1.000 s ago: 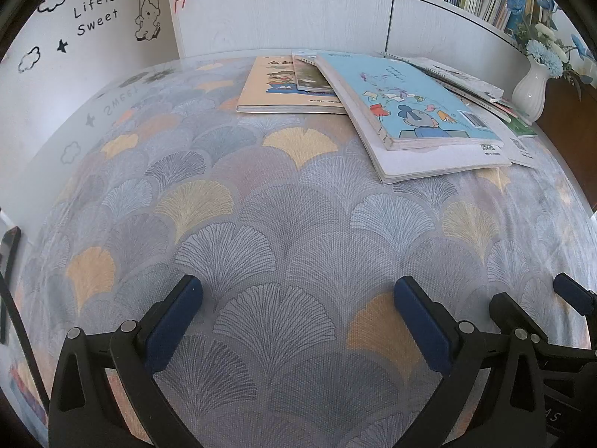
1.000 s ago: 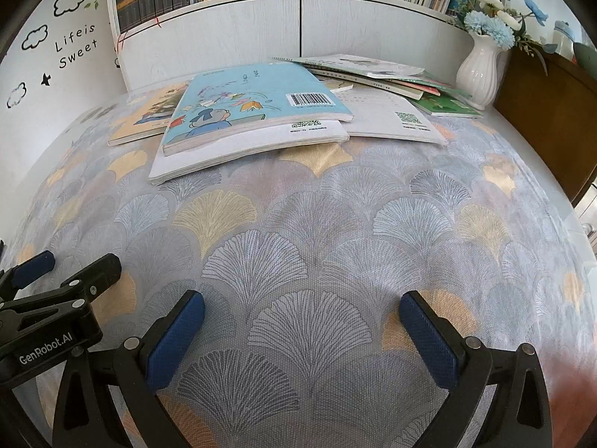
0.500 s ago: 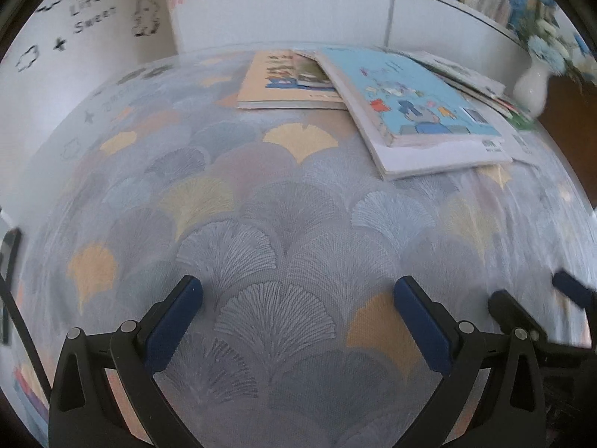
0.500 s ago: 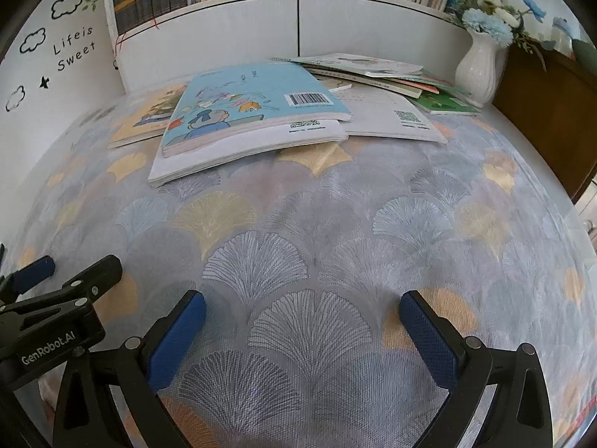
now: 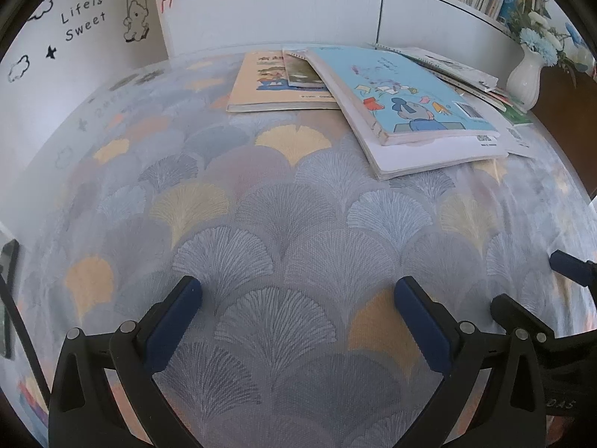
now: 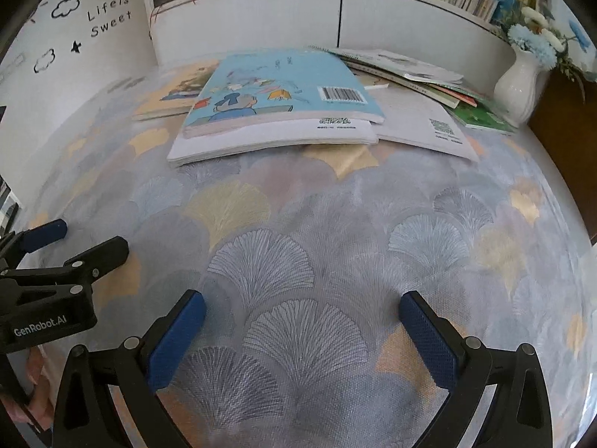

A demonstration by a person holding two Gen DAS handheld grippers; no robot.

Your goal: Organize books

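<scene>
Several books lie spread at the far side of a table with a fan-patterned cloth [image 5: 283, 224]. A light blue book [image 5: 403, 93] [image 6: 283, 86] lies on top of a white book [image 5: 440, 156] [image 6: 272, 142]. An orange book [image 5: 261, 86] [image 6: 168, 100] lies to their left. More thin books [image 6: 421, 78] fan out to the right. My left gripper [image 5: 298, 298] is open and empty above the near cloth. My right gripper [image 6: 302, 313] is open and empty, nearer the books. Each gripper shows at the edge of the other's view.
A white vase [image 5: 524, 78] [image 6: 518, 89] with blue flowers stands at the far right by the books. A white shelf unit [image 6: 335, 11] full of upright books rises behind the table. A white wall [image 5: 56, 56] with decals bounds the left side.
Both grippers have moved forward a little toward the books, the right one more. Both stay open and empty. The books have not moved.
</scene>
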